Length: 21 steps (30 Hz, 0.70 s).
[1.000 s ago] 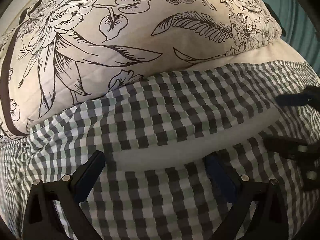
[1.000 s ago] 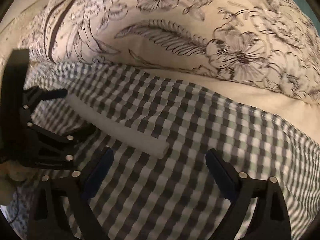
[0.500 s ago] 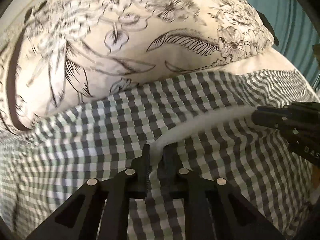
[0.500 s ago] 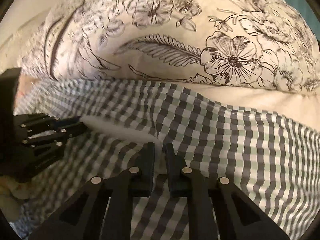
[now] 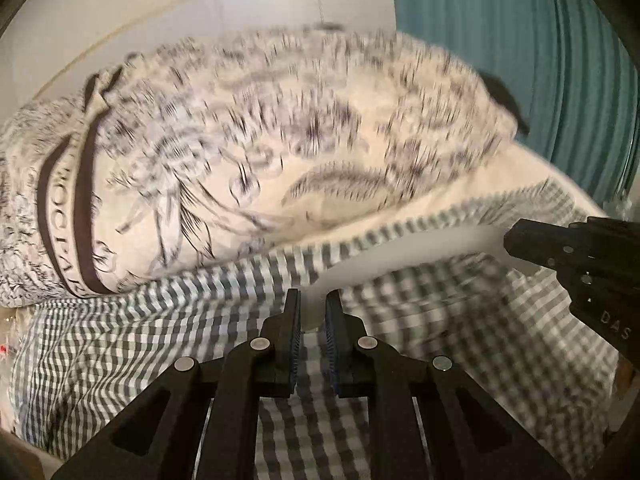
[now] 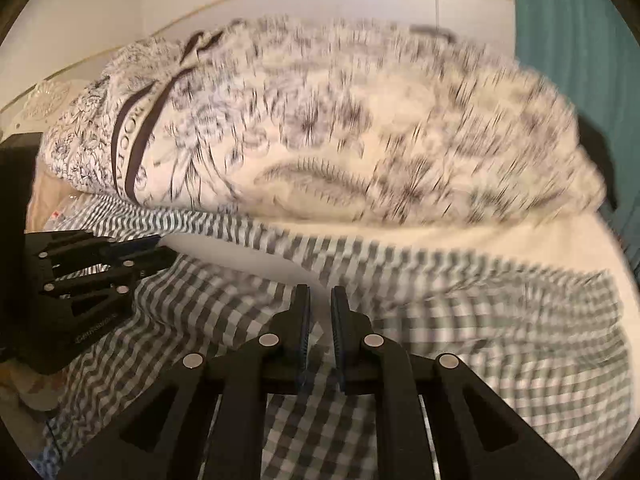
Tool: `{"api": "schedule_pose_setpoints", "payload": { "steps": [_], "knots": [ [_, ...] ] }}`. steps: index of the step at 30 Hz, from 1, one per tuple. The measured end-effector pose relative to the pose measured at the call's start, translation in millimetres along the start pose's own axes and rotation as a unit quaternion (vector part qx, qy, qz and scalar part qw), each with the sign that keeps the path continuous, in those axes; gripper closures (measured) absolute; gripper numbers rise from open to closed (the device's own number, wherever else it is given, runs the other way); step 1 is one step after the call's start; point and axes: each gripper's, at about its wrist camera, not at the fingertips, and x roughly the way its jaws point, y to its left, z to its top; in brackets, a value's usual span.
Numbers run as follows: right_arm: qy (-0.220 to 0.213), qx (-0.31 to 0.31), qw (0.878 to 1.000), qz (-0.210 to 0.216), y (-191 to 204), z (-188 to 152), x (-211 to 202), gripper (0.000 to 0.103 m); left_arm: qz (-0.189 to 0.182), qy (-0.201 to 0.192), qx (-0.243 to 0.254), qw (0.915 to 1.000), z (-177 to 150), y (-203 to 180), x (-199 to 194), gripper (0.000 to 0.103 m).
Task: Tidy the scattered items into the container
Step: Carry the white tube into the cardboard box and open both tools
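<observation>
- Left gripper (image 5: pixel 313 312) pinches one end of the white foam strip (image 5: pixel 420 246); our right gripper (image 6: pixel 320 308) pinches the other end.
- We hold the strip over the checked cloth (image 5: pixel 120 344), below the floral pillow (image 5: pixel 240 140).
- Carrying step, we judge; container not in view, so next we must find it.

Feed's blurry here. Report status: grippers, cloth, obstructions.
Left gripper and right gripper both shut on the white fold of the checked cloth. Floral pillow right behind the cloth. No container in view.
</observation>
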Motion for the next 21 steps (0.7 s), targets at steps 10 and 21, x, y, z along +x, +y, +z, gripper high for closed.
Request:
{"api": "schedule_pose_setpoints", "payload": {
  "steps": [10,21],
  "knots": [
    [-0.067,-0.015,0.998,-0.001,47,-7,-150,0.094,0.014,-0.043,-0.008,0.999,-13,-7,-159,0.092],
    [-0.101,-0.035,0.992,0.073,168,-47,-278,0.095,0.068,-0.031,-0.08,0.9939,-86,33,-301,0.091]
  ]
}}
